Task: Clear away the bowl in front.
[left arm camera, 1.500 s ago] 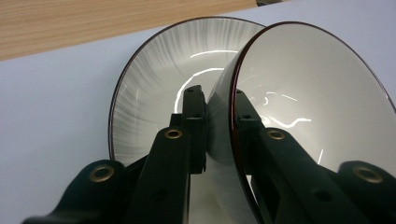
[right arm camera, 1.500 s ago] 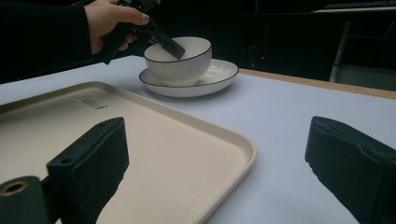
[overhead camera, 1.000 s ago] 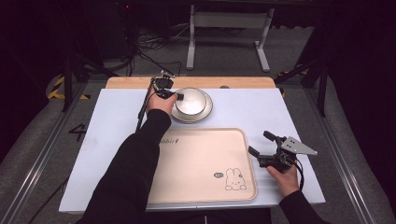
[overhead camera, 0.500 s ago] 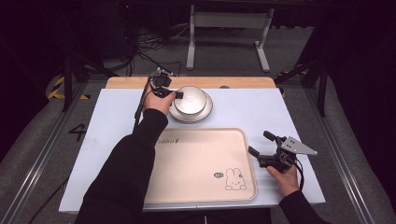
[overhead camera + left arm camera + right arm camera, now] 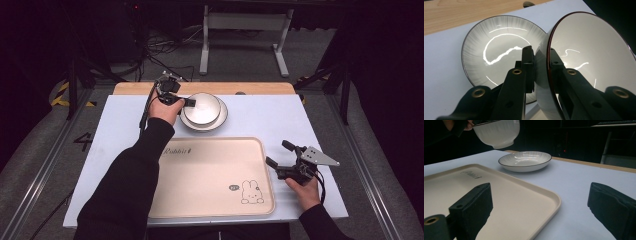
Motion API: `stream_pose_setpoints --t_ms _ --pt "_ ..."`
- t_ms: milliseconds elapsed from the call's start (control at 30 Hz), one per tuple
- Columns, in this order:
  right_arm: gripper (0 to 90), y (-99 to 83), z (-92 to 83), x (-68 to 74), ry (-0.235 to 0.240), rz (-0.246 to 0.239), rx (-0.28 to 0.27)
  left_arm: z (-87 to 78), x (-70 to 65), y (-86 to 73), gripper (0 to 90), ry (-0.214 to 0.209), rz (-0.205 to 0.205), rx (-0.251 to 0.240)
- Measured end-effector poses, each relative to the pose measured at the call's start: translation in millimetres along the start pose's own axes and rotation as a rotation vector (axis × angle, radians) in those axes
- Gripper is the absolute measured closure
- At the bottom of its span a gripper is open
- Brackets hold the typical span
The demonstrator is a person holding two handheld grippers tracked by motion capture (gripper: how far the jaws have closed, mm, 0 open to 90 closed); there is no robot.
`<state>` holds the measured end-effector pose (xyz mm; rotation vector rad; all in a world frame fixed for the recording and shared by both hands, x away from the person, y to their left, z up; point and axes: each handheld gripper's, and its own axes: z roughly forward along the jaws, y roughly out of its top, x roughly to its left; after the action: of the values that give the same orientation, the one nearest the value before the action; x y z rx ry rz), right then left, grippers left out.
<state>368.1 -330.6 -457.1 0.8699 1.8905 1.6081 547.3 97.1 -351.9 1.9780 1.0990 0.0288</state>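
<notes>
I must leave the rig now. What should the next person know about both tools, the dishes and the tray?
Left tool: shut on the rim of the white bowl, holding it in the air above the plate.
Right tool: open, holding nothing, beside the right edge of the tray.
Done: bowl lifted off the plate.
Left, probably: set the bowl on the tray, which has nothing on it; the plate still sits on the table behind the tray.

In the left gripper view the bowl (image 5: 584,60) runs off the right and bottom edges, and it covers the near right part of the plate (image 5: 496,52). In the right gripper view the picture's top crops the bowl's rim (image 5: 496,131)
</notes>
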Motion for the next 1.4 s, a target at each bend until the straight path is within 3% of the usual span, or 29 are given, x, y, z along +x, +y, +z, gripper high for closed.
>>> stream_pose_setpoints --t_ms 333,933,1400 --pt "6.4 0.0 0.1 0.1 -0.001 0.000 0.001 -16.4 -14.1 -9.7 80.1 -0.066 0.059 0.029" --pt "6.4 0.0 0.2 0.1 0.000 -0.001 -0.001 -33.7 -44.8 -21.3 80.1 -0.147 0.168 0.089" --pt "6.4 0.0 0.2 0.1 0.001 -0.001 -0.001 -36.0 -57.2 -27.2 80.2 -0.171 0.228 0.143"
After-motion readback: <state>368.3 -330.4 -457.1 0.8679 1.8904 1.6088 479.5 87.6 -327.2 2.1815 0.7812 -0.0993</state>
